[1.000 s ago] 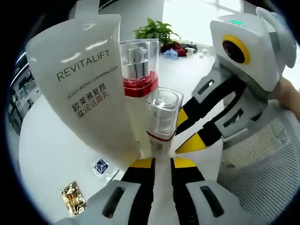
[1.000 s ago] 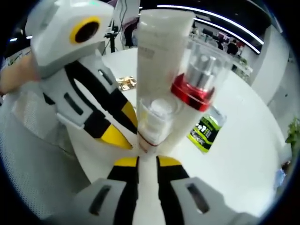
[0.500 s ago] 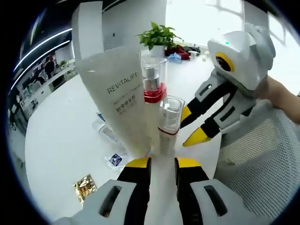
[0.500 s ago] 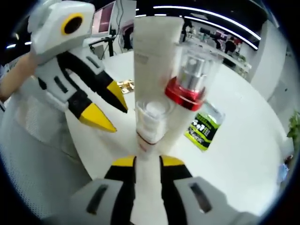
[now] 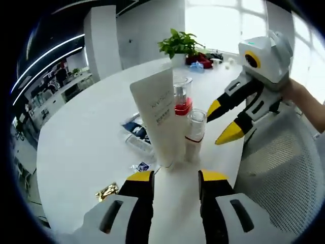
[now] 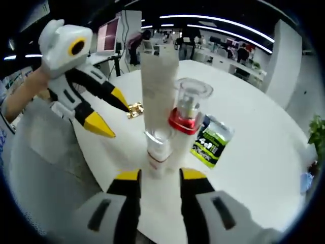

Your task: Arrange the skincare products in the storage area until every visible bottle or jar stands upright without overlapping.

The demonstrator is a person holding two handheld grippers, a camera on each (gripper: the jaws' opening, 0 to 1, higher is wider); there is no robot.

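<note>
Three products stand upright close together on the white round table [image 5: 86, 147]: a white Revitalift tube [image 5: 157, 122], a tall pump bottle with a red band [image 5: 182, 101] and a short clear-capped pump bottle [image 5: 194, 134]. The right gripper view has the same tube [image 6: 158, 86], red-banded bottle [image 6: 187, 114] and short bottle [image 6: 157, 150]. My left gripper [image 5: 176, 178] is open a little short of them, holding nothing. My right gripper [image 6: 160, 177] is open on the opposite side, also empty. Each shows in the other's view, the right gripper [image 5: 222, 121] and the left gripper [image 6: 109, 113], yellow tips apart.
Flat sachets lie on the table: a gold one [image 5: 106, 192], blue ones [image 5: 137, 133], a green packet [image 6: 209, 142]. A white mesh surface [image 5: 274, 168] lies beside the products. A potted plant [image 5: 177, 43] stands at the table's far edge. A person's hand holds each gripper.
Both grippers have drawn back from the three products, and their jaws stand wider apart. The products have stayed upright in the same group.
</note>
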